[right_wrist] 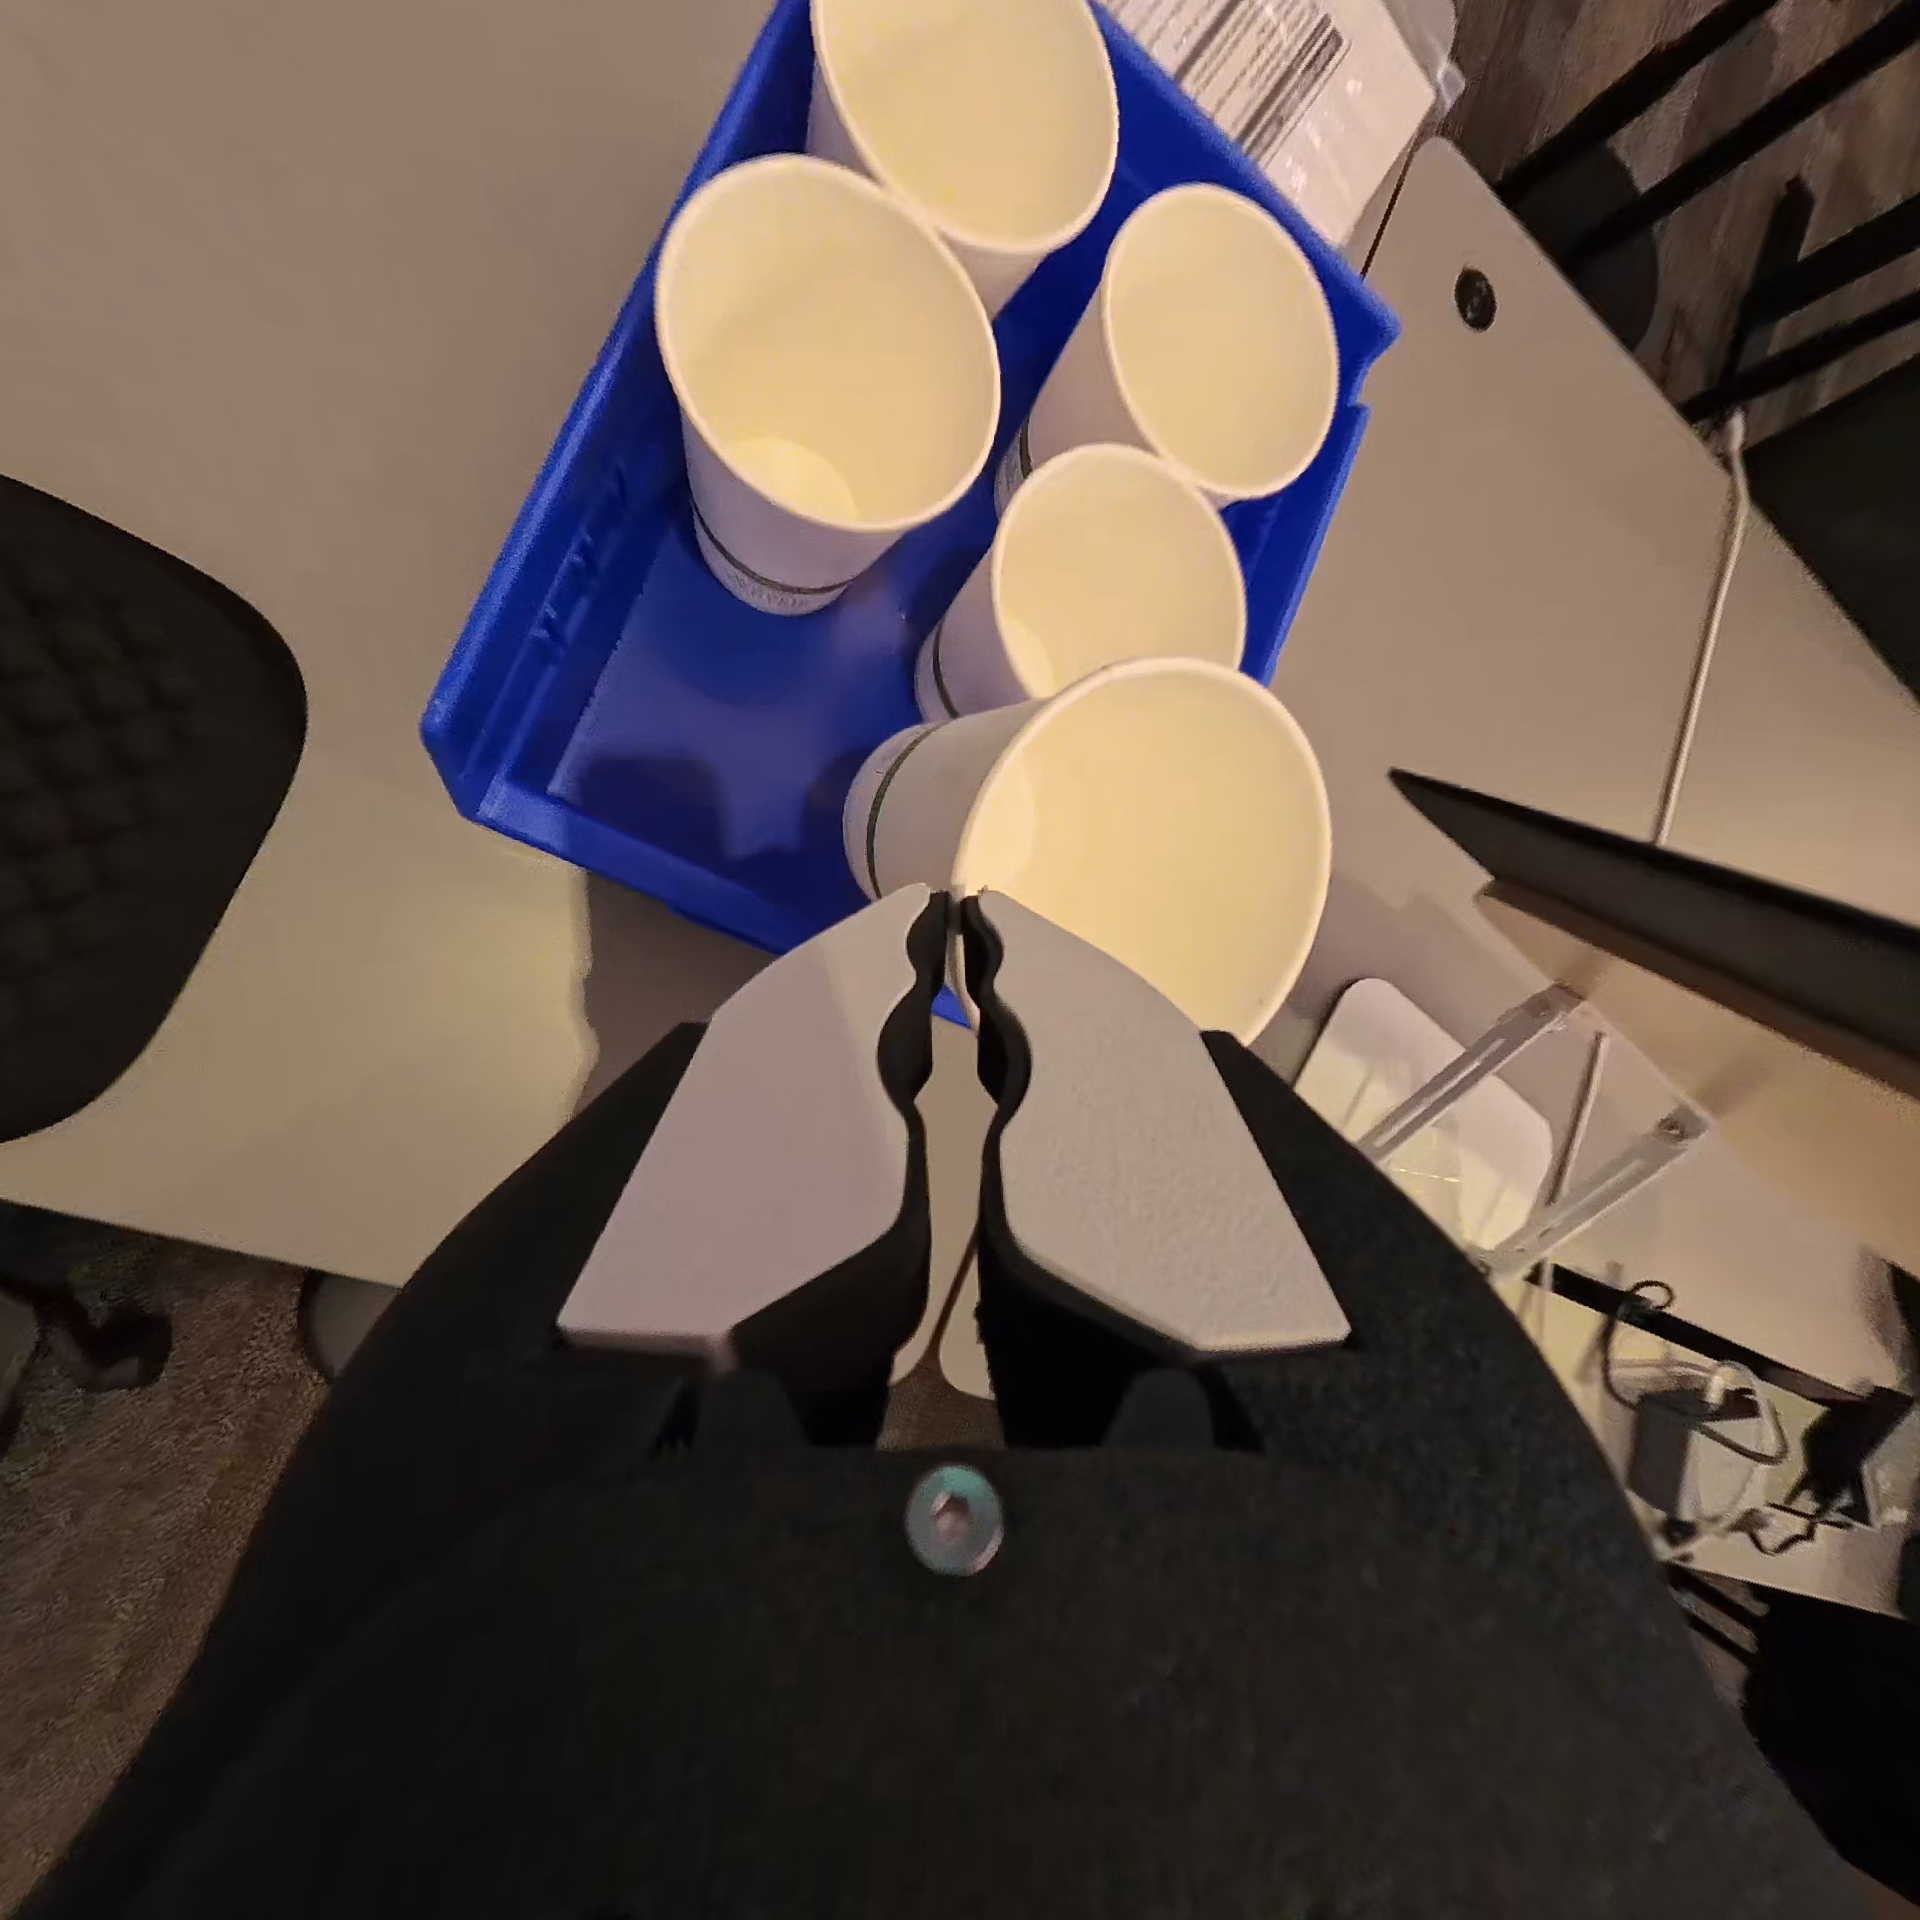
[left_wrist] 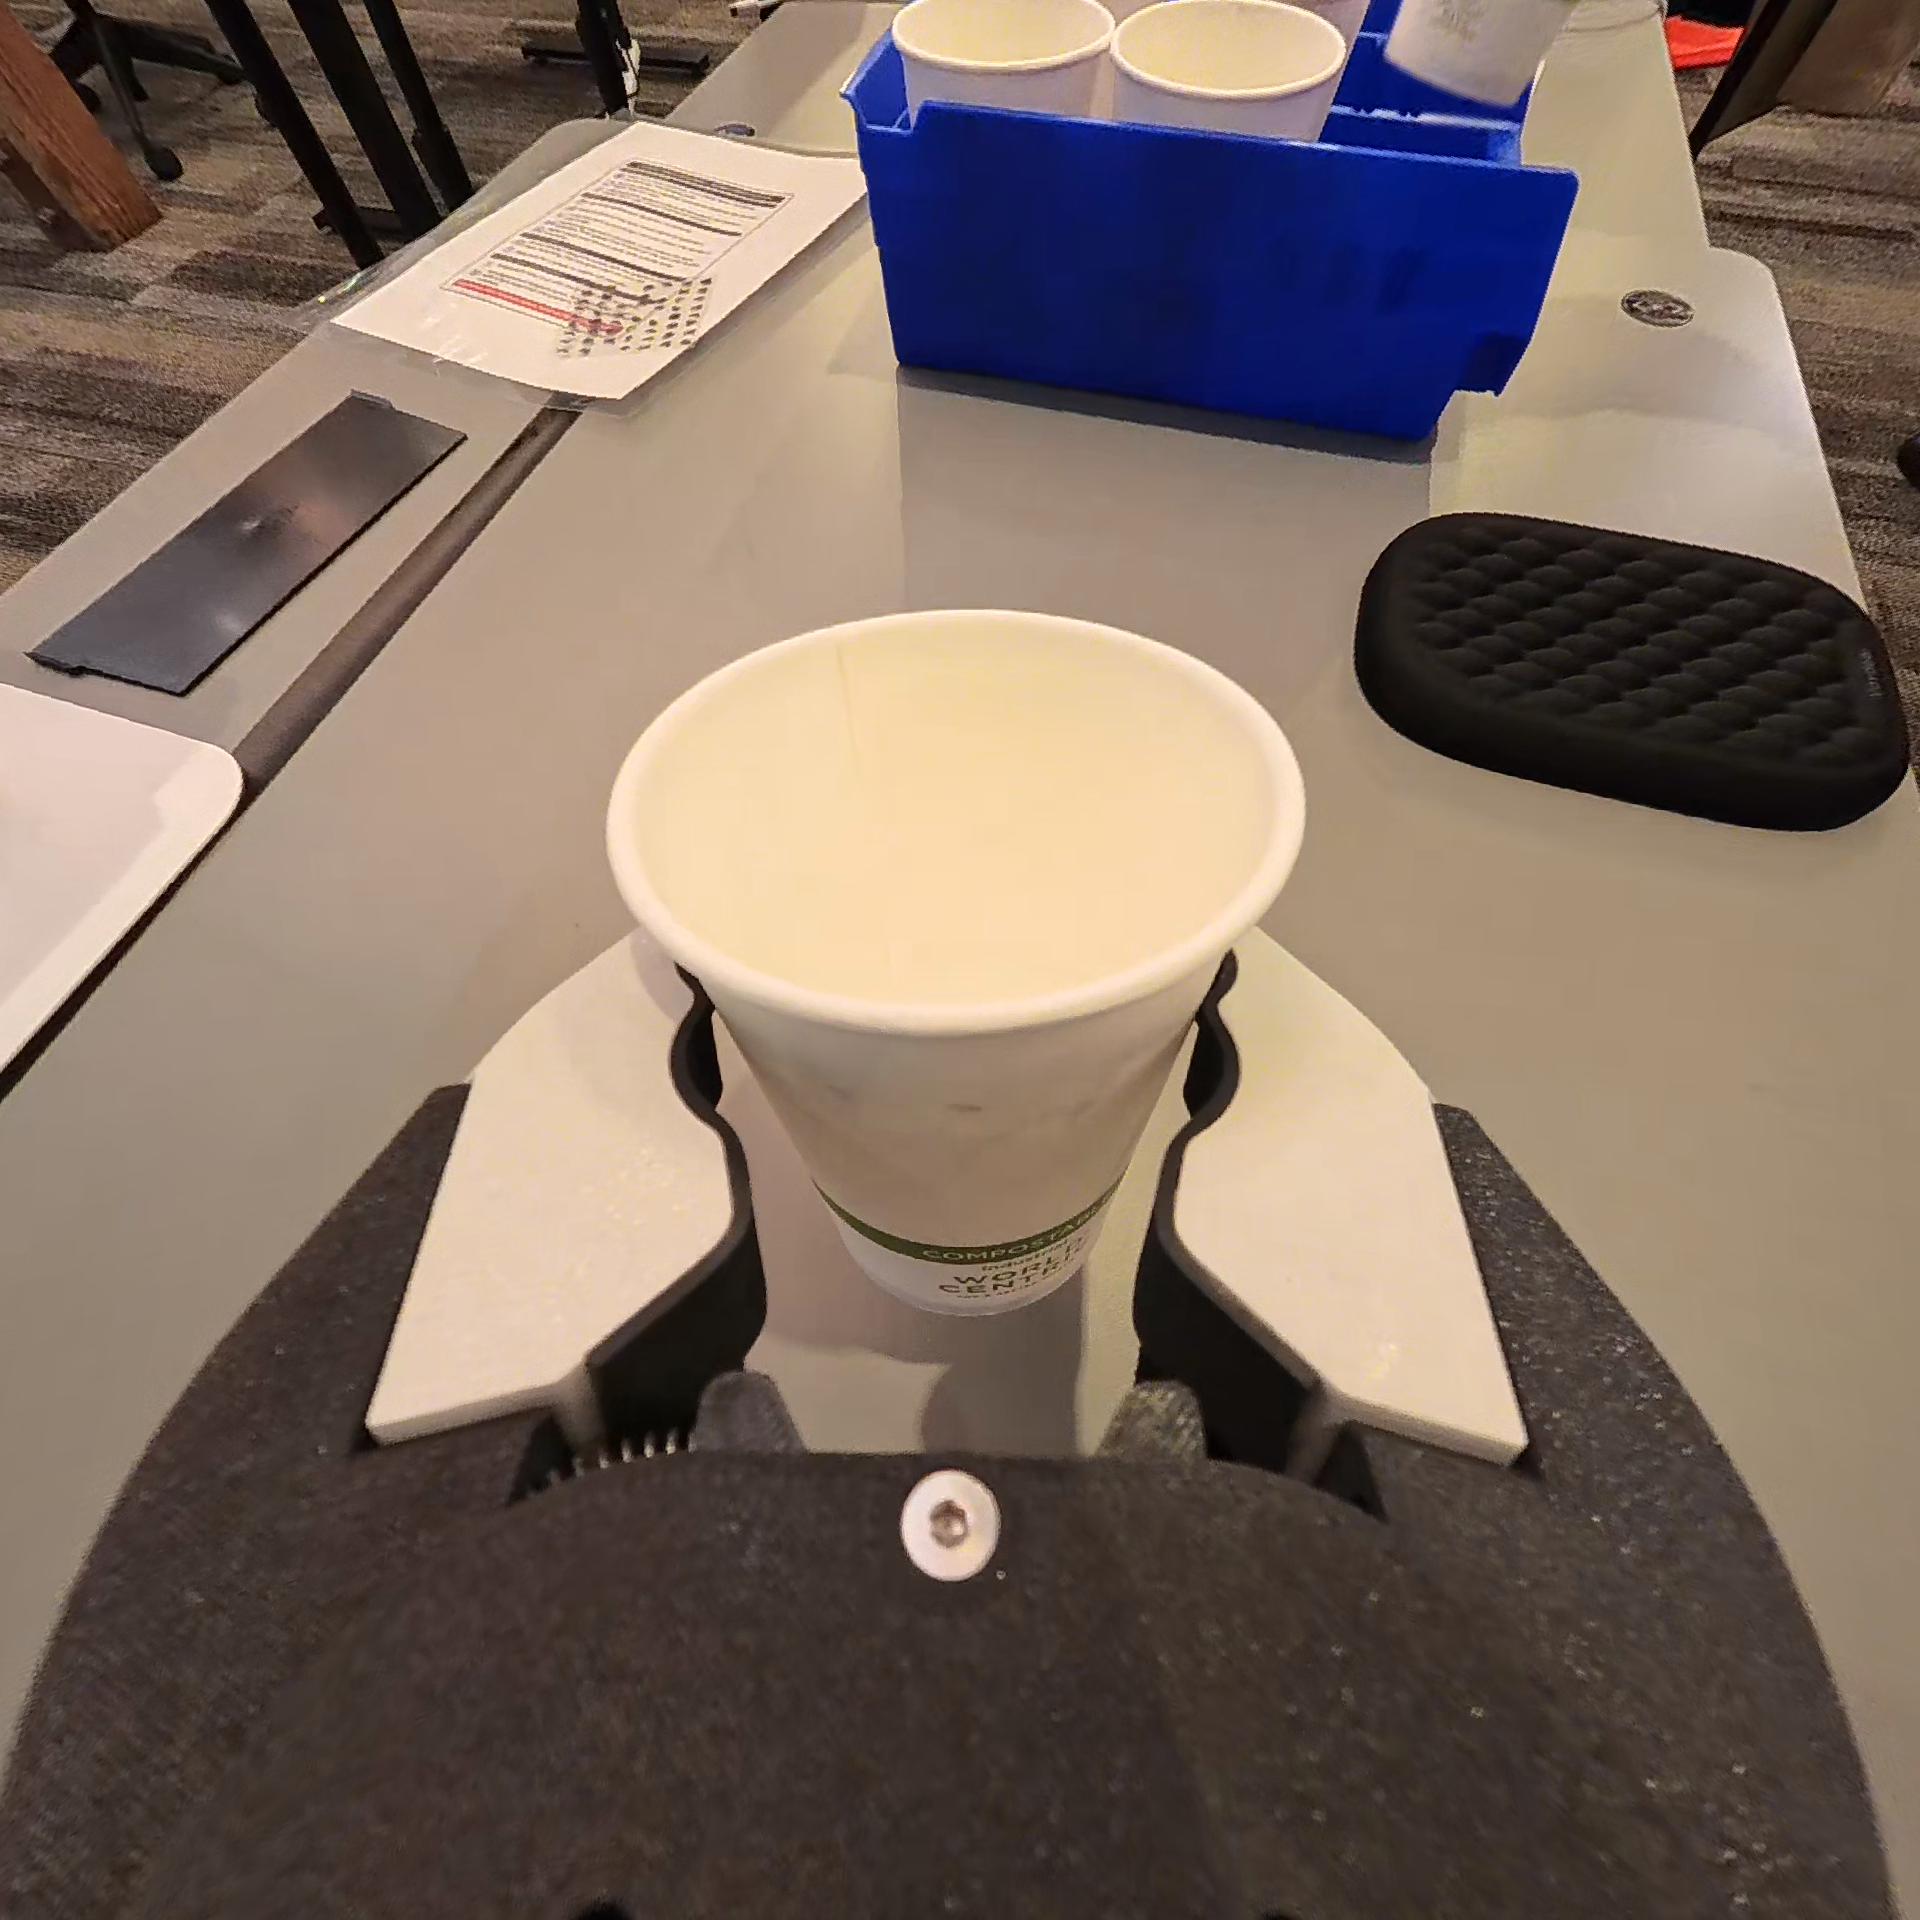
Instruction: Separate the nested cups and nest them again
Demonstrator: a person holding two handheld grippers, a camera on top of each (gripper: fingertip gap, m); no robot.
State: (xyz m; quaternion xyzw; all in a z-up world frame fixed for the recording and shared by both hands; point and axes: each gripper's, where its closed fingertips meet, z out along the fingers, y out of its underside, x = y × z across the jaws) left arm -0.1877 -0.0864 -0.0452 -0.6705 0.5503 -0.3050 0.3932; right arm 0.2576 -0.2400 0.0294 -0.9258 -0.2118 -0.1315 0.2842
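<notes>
The left claw (left_wrist: pixel 956 1049) straddles a white paper cup with a green band (left_wrist: pixel 956 935) standing on the grey desk (left_wrist: pixel 1455 1039); whether its pads press the wall I cannot tell. The right claw (right_wrist: pixel 948 902) pinches the rim of a second white paper cup (right_wrist: pixel 1143 842), lifted over the blue plastic bin (right_wrist: pixel 540 665) beyond its tips. The cups look separated; renesting calls for aligning the lifted cup above the standing one.

black pad (left_wrist: pixel 1631 670) | printed sheet (left_wrist: pixel 613 260) | black strip (left_wrist: pixel 249 540) | grey desk (left_wrist: pixel 727 540)
</notes>
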